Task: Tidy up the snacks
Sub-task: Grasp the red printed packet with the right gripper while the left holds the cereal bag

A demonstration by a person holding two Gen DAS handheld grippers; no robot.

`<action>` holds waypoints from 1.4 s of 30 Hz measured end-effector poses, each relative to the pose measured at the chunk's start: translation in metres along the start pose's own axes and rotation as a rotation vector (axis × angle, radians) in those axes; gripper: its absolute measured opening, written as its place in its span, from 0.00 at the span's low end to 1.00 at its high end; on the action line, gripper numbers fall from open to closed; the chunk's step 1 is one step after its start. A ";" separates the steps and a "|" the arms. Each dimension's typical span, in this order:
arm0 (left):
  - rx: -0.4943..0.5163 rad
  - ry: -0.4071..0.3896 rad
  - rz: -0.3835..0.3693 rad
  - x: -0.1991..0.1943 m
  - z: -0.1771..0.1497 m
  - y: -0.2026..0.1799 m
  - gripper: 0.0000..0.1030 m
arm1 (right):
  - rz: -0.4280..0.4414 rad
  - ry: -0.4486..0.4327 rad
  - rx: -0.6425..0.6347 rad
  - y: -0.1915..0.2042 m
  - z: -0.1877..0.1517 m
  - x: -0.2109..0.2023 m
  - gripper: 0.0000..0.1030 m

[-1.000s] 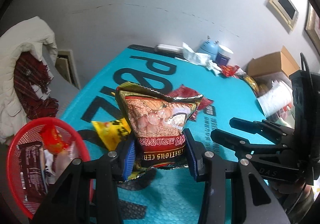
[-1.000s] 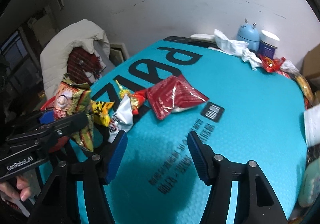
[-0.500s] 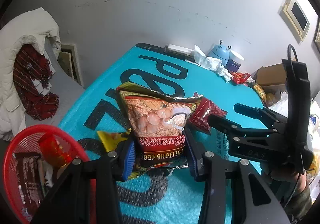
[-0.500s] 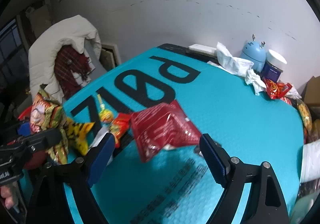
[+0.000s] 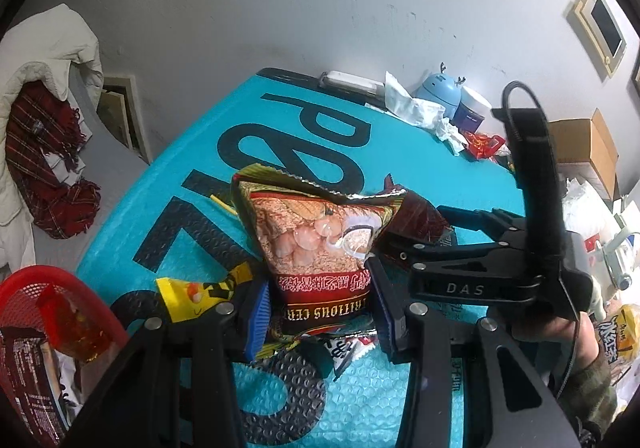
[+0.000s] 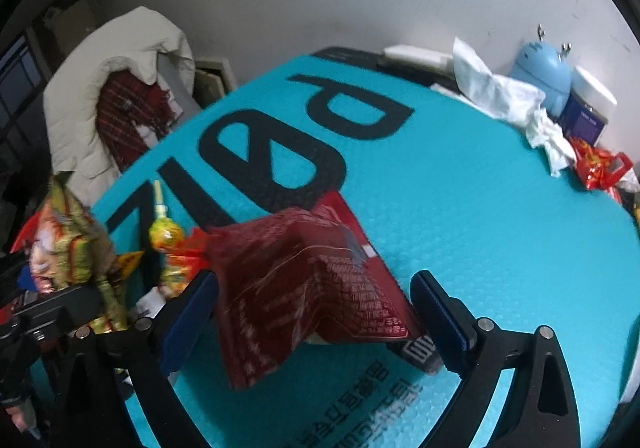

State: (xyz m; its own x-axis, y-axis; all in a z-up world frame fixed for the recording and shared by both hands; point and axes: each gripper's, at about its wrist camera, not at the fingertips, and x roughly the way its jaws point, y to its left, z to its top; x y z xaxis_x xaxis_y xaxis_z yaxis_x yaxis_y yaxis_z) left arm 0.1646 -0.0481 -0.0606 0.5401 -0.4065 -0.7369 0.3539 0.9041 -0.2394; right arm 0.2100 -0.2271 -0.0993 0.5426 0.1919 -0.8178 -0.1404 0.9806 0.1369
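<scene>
- Since a second ago, your right tool (image 6: pixel 314 322) has come forward over the red packet (image 6: pixel 304 292), and its jaws have just been opening; they now stand wide apart, one on each side of the packet, neither blue pad pressing on it.
- That red packet lies crumpled on the teal surface (image 6: pixel 480 208), just right of a lollipop (image 6: pixel 166 234) and a small orange wrapper (image 6: pixel 182 268).
- Your left tool (image 5: pixel 320 304) is clamped on the lower part of a cereal bag (image 5: pixel 316 236), which it holds upright above the surface with its printed lettering upside down.
- You have a yellow packet (image 5: pixel 192 294) lying just left of the left tool, partly under the bag.
- Your red basket (image 5: pixel 60 288) sits at the near left edge, off the surface, with a dark bar wrapper (image 5: pixel 28 376) and a red-orange candy (image 5: pixel 74 326) inside.
- At the far right edge of the surface you can see crumpled tissue (image 6: pixel 508 100), a blue round gadget (image 6: pixel 542 76) and a white-lidded jar (image 6: pixel 588 104).
</scene>
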 end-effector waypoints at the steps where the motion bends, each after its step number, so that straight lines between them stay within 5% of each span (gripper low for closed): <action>1: 0.001 0.002 0.001 0.001 0.000 0.000 0.42 | 0.019 0.000 0.013 -0.002 -0.001 0.002 0.95; 5: -0.001 0.010 0.002 0.003 -0.001 0.000 0.42 | 0.057 -0.009 0.028 -0.005 -0.004 0.000 0.91; 8: -0.003 0.016 0.004 0.005 -0.001 -0.001 0.42 | 0.048 -0.019 0.012 -0.003 -0.006 -0.003 0.81; 12: -0.012 0.014 0.007 0.002 -0.002 0.001 0.42 | 0.092 -0.019 0.026 -0.001 -0.008 -0.011 0.55; 16: -0.019 0.009 0.013 -0.004 -0.004 0.002 0.42 | 0.060 -0.033 0.012 0.007 -0.011 -0.019 0.45; 42: -0.013 -0.038 0.010 -0.062 -0.045 -0.018 0.42 | 0.009 -0.123 0.089 0.019 -0.077 -0.111 0.42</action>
State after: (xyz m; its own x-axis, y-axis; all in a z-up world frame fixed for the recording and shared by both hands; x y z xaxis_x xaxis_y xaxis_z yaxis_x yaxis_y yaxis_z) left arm 0.0905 -0.0329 -0.0388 0.5721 -0.4024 -0.7147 0.3386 0.9095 -0.2410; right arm 0.0831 -0.2329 -0.0495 0.6397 0.1990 -0.7424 -0.0750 0.9775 0.1974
